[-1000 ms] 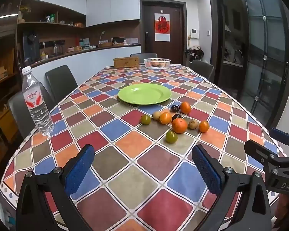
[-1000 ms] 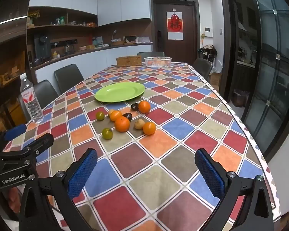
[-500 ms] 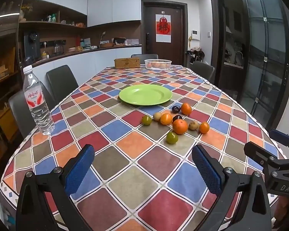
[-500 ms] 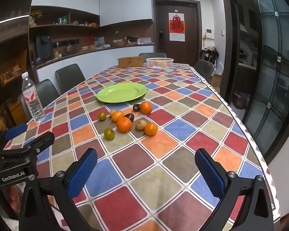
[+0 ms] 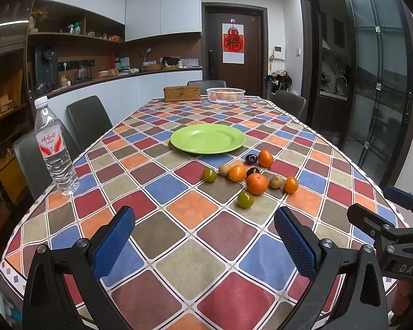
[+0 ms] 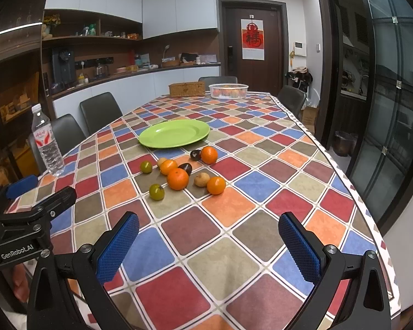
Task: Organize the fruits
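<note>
Several small fruits lie loose on the checked tablecloth: oranges such as the largest one [image 5: 257,183] [image 6: 178,178], green fruits [image 5: 245,199] [image 6: 156,191], dark plums [image 5: 251,159] and tan fruits [image 5: 276,181]. An empty green plate [image 5: 208,138] [image 6: 174,133] sits just behind them. My left gripper [image 5: 205,243] is open and empty, near the table's front edge, well short of the fruits. My right gripper [image 6: 209,247] is open and empty too, to the right of the left one.
A water bottle [image 5: 55,148] [image 6: 47,144] stands at the table's left edge. A wicker box [image 5: 181,93] and a white basket [image 5: 225,95] sit at the far end. Dark chairs [image 5: 86,121] line the table's left side and far end.
Both views have shifted very slightly; the grippers stay open and the fruits have not moved.
</note>
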`<action>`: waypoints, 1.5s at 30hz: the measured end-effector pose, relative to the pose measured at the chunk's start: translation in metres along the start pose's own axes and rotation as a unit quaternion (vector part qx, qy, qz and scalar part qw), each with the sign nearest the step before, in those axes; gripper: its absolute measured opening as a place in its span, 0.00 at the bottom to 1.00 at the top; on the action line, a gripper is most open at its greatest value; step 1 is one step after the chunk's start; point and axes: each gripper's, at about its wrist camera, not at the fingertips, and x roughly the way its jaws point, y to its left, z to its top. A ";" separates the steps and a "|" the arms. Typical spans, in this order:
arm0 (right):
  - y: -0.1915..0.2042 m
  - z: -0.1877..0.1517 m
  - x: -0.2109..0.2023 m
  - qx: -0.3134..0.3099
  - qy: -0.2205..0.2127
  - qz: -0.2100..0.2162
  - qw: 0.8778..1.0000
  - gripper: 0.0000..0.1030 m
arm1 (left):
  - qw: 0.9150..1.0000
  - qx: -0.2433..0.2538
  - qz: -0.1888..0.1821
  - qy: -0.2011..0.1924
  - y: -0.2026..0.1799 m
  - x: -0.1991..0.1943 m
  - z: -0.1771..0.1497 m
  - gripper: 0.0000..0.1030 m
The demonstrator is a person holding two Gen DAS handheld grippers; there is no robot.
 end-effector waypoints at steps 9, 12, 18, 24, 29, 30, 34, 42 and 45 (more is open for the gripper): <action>0.000 0.000 0.000 -0.001 -0.001 0.000 1.000 0.99 | 1.000 0.000 0.000 -0.001 -0.001 -0.001 0.001 1.00; 0.000 0.000 -0.001 -0.001 -0.002 0.001 1.000 0.99 | 1.000 0.000 0.000 -0.001 -0.002 -0.001 0.001 1.00; 0.000 0.000 -0.001 -0.001 -0.002 0.000 1.000 0.99 | 1.000 0.000 0.000 -0.004 -0.002 -0.003 0.002 1.00; 0.000 -0.001 0.000 -0.001 -0.003 0.000 1.000 0.99 | 1.000 -0.001 0.000 -0.005 -0.002 -0.004 0.003 1.00; 0.000 -0.001 -0.001 -0.001 -0.004 0.000 1.000 0.99 | 1.000 -0.001 0.000 -0.005 -0.002 -0.004 0.004 1.00; 0.000 -0.001 0.000 -0.001 -0.004 0.000 1.000 0.99 | 1.000 -0.001 0.001 -0.005 -0.002 -0.004 0.004 1.00; 0.000 -0.001 -0.001 -0.001 -0.004 0.000 1.000 0.99 | 1.000 -0.001 0.000 -0.005 -0.002 -0.004 0.004 1.00; 0.000 -0.001 -0.001 -0.002 -0.005 0.000 1.000 0.99 | 1.000 0.000 0.000 -0.006 -0.002 -0.004 0.004 1.00; 0.001 0.000 -0.001 -0.002 -0.004 0.000 1.000 0.99 | 1.000 0.000 -0.001 -0.006 -0.002 -0.005 0.005 1.00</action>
